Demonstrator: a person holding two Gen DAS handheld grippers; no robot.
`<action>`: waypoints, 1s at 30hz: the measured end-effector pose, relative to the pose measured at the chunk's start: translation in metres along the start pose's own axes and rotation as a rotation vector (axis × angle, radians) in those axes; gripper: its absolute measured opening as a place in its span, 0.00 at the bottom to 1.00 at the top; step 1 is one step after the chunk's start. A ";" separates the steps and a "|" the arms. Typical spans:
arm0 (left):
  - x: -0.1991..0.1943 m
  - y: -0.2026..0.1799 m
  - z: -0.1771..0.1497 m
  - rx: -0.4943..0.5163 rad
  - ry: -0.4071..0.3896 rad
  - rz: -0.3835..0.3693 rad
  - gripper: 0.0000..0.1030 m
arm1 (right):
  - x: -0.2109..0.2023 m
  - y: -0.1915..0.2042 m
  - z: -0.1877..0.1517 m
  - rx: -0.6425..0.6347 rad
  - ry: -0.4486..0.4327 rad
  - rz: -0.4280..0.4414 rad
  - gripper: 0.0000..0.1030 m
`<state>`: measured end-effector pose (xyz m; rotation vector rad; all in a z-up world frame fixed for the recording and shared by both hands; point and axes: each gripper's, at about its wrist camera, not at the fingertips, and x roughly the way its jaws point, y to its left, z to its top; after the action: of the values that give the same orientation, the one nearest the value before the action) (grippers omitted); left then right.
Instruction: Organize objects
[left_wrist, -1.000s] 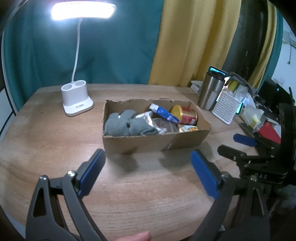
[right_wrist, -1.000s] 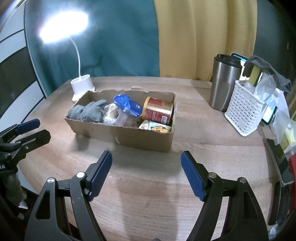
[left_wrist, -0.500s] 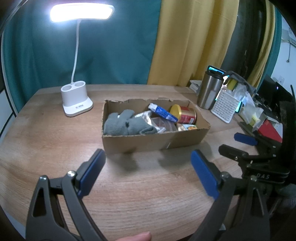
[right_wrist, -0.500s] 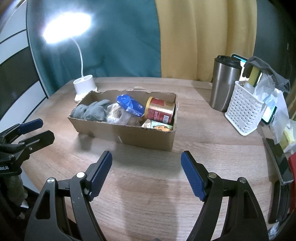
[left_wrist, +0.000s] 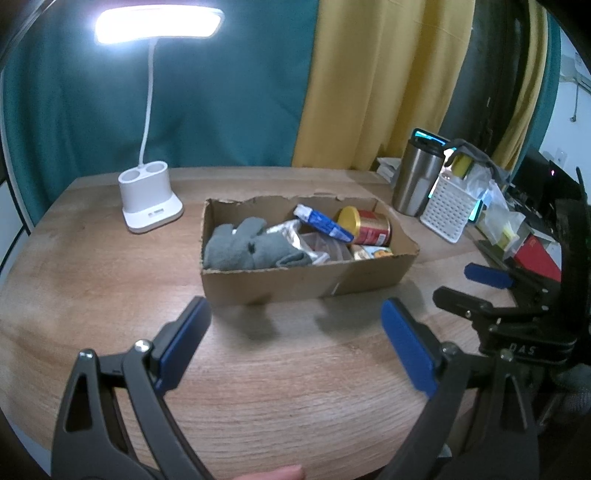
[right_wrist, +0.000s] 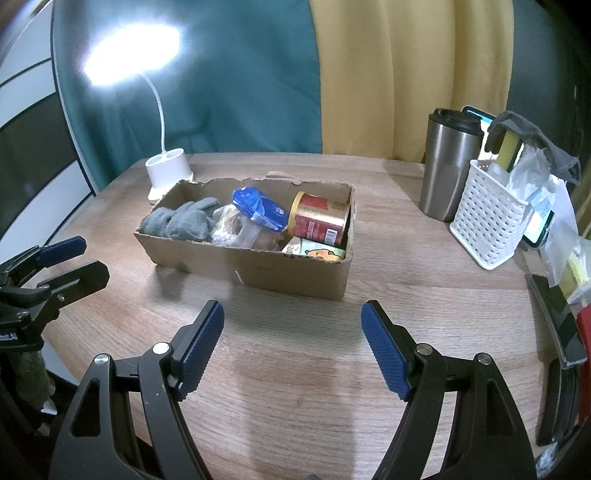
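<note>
A cardboard box (left_wrist: 306, 282) (right_wrist: 258, 267) stands on the wooden table (left_wrist: 277, 376). It holds grey gloves (left_wrist: 243, 247) (right_wrist: 184, 221), a clear plastic packet (right_wrist: 236, 227), a blue packet (left_wrist: 321, 223) (right_wrist: 262, 208), a red and gold can (left_wrist: 369, 230) (right_wrist: 321, 219) lying on its side, and a small carton (right_wrist: 317, 253). My left gripper (left_wrist: 295, 347) is open and empty, short of the box's near wall. My right gripper (right_wrist: 293, 347) is open and empty, also short of the box. Each gripper shows at the edge of the other's view.
A lit white desk lamp (left_wrist: 149, 201) (right_wrist: 168, 168) stands left of the box. A steel tumbler (left_wrist: 419, 184) (right_wrist: 448, 166) and a white perforated basket (left_wrist: 448, 214) (right_wrist: 491, 225) stand to the right, with phones and packets beyond. Curtains hang behind the table.
Both grippers have drawn back slightly from the box and stay open. The box and its contents have not moved.
</note>
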<state>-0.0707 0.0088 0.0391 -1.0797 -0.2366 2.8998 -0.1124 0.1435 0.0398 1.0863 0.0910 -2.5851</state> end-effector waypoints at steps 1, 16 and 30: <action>0.000 0.000 0.000 0.001 0.001 0.000 0.92 | 0.000 0.000 0.000 0.000 0.001 0.000 0.77; 0.006 0.002 0.003 -0.001 0.010 -0.001 0.92 | 0.005 -0.004 0.002 0.001 0.009 0.002 0.77; 0.014 0.005 0.006 -0.010 0.023 -0.006 0.92 | 0.011 -0.004 0.005 -0.004 0.016 0.003 0.77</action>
<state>-0.0855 0.0039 0.0340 -1.1112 -0.2533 2.8819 -0.1238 0.1437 0.0353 1.1049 0.0989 -2.5731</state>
